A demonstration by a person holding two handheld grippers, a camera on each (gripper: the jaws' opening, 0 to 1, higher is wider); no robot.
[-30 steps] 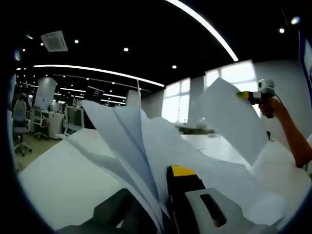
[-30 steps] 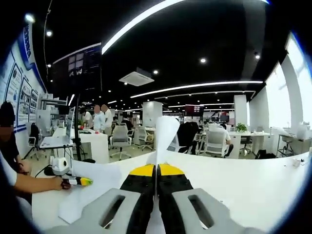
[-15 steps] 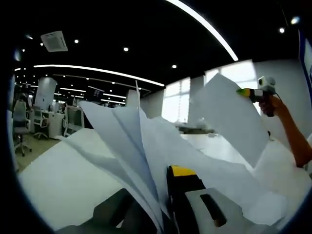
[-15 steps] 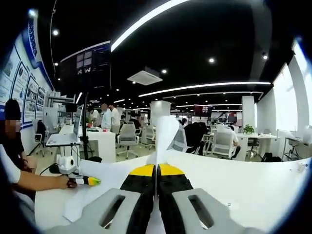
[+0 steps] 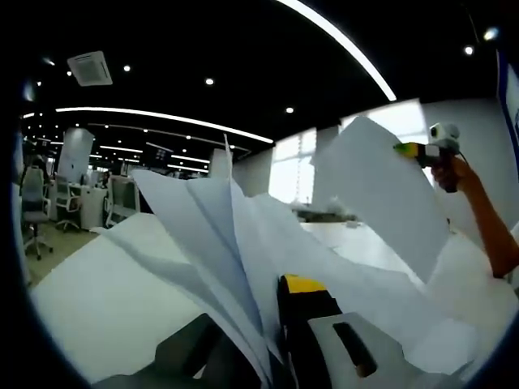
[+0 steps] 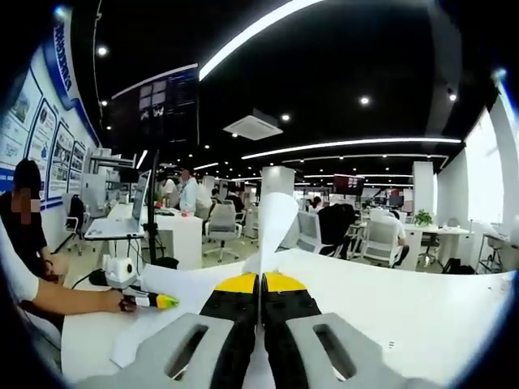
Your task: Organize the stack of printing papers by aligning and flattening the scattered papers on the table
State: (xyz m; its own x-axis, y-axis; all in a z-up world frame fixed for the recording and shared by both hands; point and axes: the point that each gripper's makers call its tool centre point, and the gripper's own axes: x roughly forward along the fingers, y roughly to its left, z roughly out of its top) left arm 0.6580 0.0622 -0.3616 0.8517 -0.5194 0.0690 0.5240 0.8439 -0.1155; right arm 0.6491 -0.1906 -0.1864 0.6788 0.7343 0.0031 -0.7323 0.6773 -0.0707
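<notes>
While fanned papers [image 5: 219, 243] rise from left gripper [image 5: 276, 324]; right gripper [image 6: 260, 284] seemingly pinching sheet [image 6: 276, 223]

White papers [image 5: 203, 235], yellow-tipped black right gripper [image 6: 259, 284]

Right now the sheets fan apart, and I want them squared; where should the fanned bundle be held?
Judging by the fan, grip the papers low at the pinched edge, where the left gripper already clamps them; the sheets meet there and splay upward. Come from below, along the fingers. The right gripper holds a far corner.
</notes>
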